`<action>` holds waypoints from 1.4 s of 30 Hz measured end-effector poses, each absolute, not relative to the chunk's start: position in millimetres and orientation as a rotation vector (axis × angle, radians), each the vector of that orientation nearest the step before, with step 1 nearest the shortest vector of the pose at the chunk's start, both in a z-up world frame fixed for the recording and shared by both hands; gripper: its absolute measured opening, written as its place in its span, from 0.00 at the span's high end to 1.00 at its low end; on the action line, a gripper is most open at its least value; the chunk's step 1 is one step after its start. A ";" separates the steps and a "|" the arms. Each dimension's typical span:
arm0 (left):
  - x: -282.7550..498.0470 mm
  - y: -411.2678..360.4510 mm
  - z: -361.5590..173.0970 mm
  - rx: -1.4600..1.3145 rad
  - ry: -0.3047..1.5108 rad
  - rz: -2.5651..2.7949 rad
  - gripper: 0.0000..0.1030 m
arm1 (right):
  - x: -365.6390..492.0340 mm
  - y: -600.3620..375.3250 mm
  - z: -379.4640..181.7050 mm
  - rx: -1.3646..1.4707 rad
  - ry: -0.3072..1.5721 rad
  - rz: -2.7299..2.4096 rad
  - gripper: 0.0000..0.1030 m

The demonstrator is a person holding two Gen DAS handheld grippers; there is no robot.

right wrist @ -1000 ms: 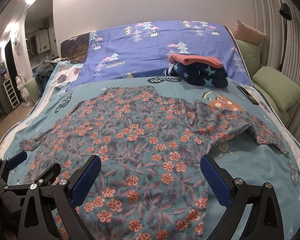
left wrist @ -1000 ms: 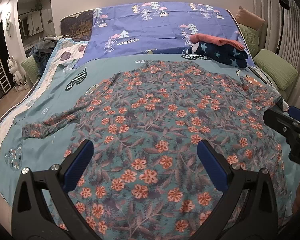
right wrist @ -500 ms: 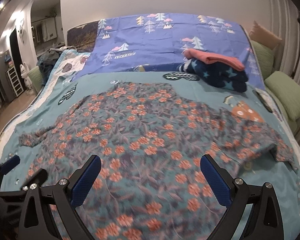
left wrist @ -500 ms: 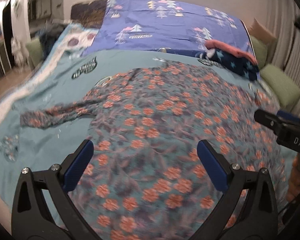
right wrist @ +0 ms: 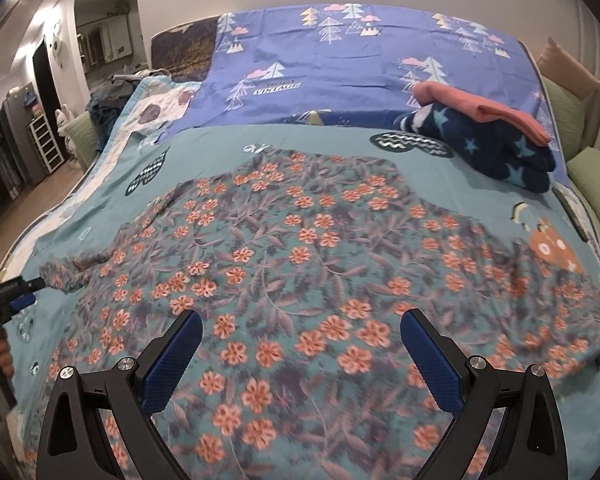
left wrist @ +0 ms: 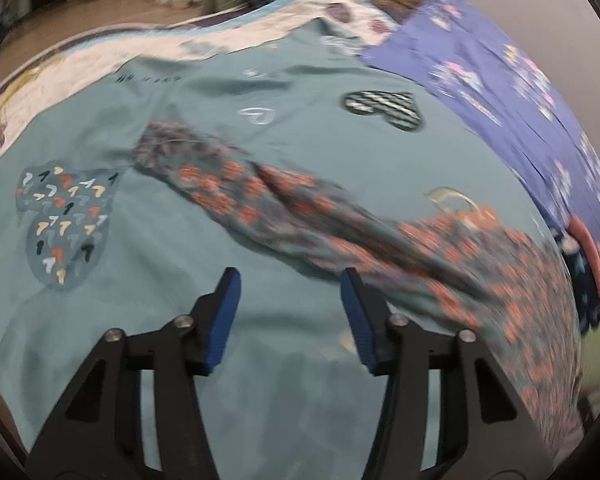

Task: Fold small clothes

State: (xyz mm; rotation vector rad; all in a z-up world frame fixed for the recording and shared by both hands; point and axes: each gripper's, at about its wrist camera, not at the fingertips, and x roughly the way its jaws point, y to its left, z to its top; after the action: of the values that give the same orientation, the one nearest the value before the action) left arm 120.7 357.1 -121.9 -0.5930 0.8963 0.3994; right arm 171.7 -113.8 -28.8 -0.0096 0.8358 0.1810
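Note:
A teal long-sleeved top with orange flowers (right wrist: 320,248) lies spread flat on the bed. Its left sleeve (left wrist: 236,188) stretches out across the teal sheet in the left wrist view, blurred. My left gripper (left wrist: 290,312) is open and empty, over bare sheet just short of that sleeve. It also shows at the left edge of the right wrist view (right wrist: 14,294), by the sleeve's cuff. My right gripper (right wrist: 300,356) is open and empty above the top's lower part.
A folded pile, a navy star garment (right wrist: 496,148) with a pink one on top, lies at the back right. A purple tree-print cover (right wrist: 360,64) spans the bed's head. Green pillows (right wrist: 596,184) line the right side. The bed's left edge drops to the floor.
My left gripper has swung left, from over the top's middle to the left sleeve, with its jaws narrowed. My right gripper has moved slightly and stays open.

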 end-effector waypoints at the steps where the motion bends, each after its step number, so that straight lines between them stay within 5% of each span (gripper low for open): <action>1: 124.6 365.2 -128.3 -0.619 0.900 0.400 0.52 | 173.9 -111.6 -31.4 -0.009 0.840 0.184 0.02; 15: 165.7 443.5 -207.7 -1.115 0.841 0.499 0.53 | 186.6 -98.3 -45.7 -0.038 0.851 0.212 0.02; 17: 168.7 447.0 -206.4 -1.134 0.812 0.495 0.75 | 189.0 -99.2 -48.2 -0.030 0.860 0.207 0.02; 18: 172.0 448.4 -205.0 -1.139 0.806 0.478 0.97 | 189.7 -99.6 -49.1 -0.028 0.864 0.204 0.02; 29: 191.2 400.0 -77.4 -0.733 0.612 0.388 0.97 | 180.8 -100.3 -40.0 -0.036 0.825 0.189 0.02; 36: 214.4 274.6 11.7 -0.372 0.495 0.138 0.97 | 177.5 -110.2 -35.9 -0.004 0.818 0.169 0.02; 42: 208.5 136.1 36.0 -0.160 0.457 -0.187 0.96 | 172.0 -131.3 -29.3 0.021 0.798 0.119 0.02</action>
State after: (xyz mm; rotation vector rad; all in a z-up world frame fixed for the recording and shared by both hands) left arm 208.5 136.1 36.0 -0.1598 0.4573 -0.1872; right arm 172.0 -131.3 -29.3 0.0209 0.7981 0.1187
